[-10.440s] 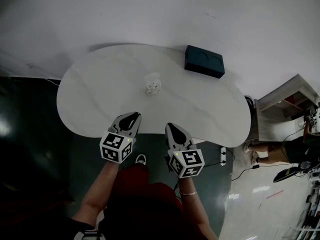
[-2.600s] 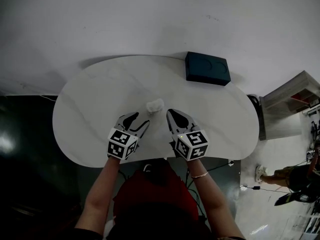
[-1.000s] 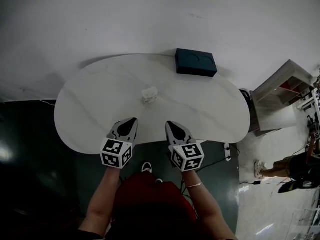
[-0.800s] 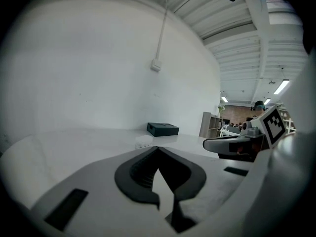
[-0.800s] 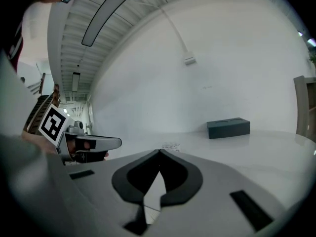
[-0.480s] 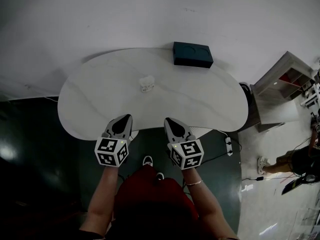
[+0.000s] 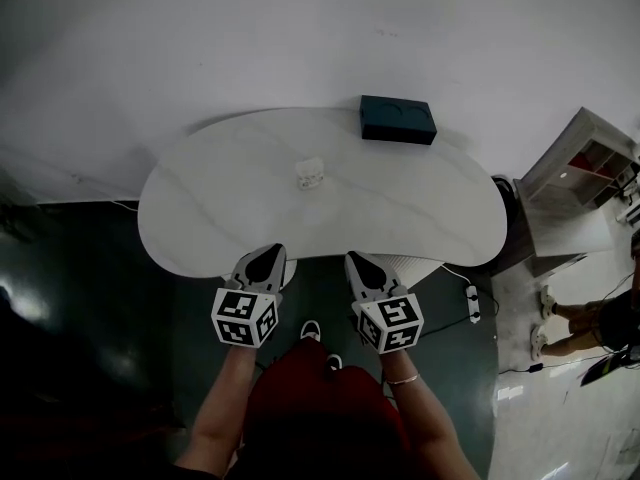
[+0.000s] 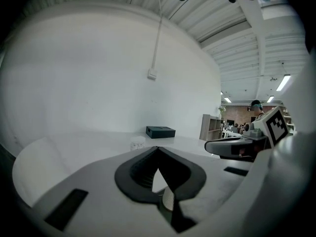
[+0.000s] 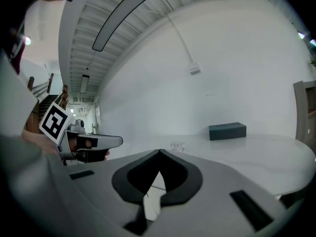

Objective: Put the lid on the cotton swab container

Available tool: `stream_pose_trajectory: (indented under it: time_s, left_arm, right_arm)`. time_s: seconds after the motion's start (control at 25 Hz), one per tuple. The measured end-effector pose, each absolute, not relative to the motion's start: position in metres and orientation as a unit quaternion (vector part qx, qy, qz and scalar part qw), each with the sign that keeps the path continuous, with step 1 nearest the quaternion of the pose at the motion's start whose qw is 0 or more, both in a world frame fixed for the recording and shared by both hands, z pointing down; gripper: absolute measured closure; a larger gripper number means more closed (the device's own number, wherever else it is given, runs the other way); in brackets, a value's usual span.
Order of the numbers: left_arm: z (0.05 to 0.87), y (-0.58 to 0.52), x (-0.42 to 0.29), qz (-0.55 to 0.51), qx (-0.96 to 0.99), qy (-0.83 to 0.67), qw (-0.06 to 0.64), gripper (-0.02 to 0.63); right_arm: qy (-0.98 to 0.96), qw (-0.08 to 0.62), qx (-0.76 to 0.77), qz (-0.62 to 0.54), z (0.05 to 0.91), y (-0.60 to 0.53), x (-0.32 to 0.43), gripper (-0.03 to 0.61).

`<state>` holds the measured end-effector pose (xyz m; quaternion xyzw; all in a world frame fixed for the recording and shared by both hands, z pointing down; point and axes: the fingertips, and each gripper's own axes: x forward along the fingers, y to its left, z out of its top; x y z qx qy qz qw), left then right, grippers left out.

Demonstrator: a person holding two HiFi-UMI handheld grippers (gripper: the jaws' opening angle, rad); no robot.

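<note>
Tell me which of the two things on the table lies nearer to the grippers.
The small pale container, near the middle of the table. The dark box sits farther off, at the far edge.

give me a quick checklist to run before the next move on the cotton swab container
1. Left gripper empty, jaws together: ok.
2. Right gripper empty, jaws together: ok.
3. Cotton swab container on the table, free of both grippers: ok.
4. Lid seated on the container: cannot tell, too small in every view.
5. Grippers close enough to work on the container: not ok, both hang at the table's near edge.
6. Dark box out of the way: ok, at the far edge.
</note>
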<state>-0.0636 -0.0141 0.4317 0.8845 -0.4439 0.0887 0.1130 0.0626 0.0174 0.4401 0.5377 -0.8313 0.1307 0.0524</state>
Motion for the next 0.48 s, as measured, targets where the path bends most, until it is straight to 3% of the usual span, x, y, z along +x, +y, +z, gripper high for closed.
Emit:
stream_pose_trajectory:
  time_s: [0.48]
  left_arm:
    - [0.428, 0.007, -0.061, 0.091, 0.879, -0.455, 0.112, 0.591]
  right_arm:
    - [-0.83, 0.038, 0.538, 0.141, 0.438, 0.037, 0.071, 0.563]
